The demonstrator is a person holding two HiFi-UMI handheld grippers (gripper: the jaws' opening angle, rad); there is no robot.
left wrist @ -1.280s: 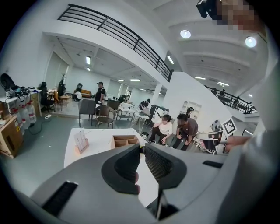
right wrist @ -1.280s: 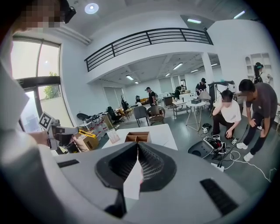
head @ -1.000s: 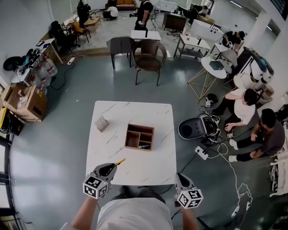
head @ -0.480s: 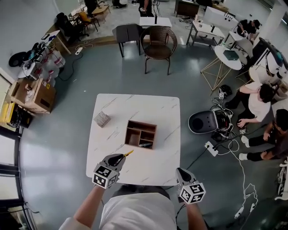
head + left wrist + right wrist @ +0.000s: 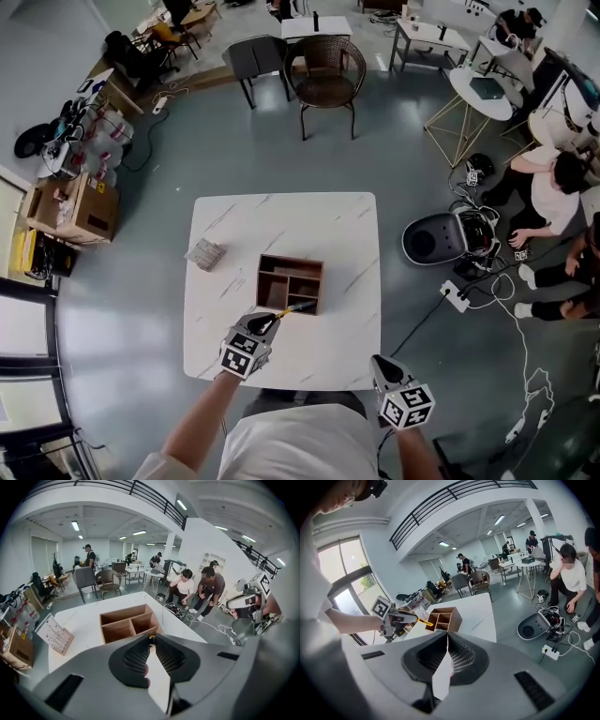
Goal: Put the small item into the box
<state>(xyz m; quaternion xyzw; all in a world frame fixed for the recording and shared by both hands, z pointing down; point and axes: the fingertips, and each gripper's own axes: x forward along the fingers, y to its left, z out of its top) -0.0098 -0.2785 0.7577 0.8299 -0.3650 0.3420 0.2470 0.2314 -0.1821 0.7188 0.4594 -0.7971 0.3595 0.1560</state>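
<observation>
A wooden box (image 5: 291, 282) with several compartments stands mid-table; it also shows in the left gripper view as the box (image 5: 125, 623) just beyond the jaws. My left gripper (image 5: 272, 319) is shut on a thin yellow item (image 5: 285, 310), whose tip reaches the box's near edge. In its own view the left gripper (image 5: 151, 639) shows only a speck of the yellow item (image 5: 150, 642) between its tips. My right gripper (image 5: 379, 362) hangs shut at the table's near right corner, holding nothing. From the right gripper (image 5: 447, 637) I see the box (image 5: 443, 618) and the yellow item (image 5: 423, 620).
A small flat packet (image 5: 205, 254) lies on the white marble table (image 5: 319, 225) left of the box. Something dark lies in the box's near right compartment. Chairs (image 5: 325, 80) stand beyond the far edge. People sit on the floor at right, by a round robot base (image 5: 434, 239).
My left gripper has carried the yellow item forward and to the right, from the table's near edge up to the box. The right gripper has barely moved.
</observation>
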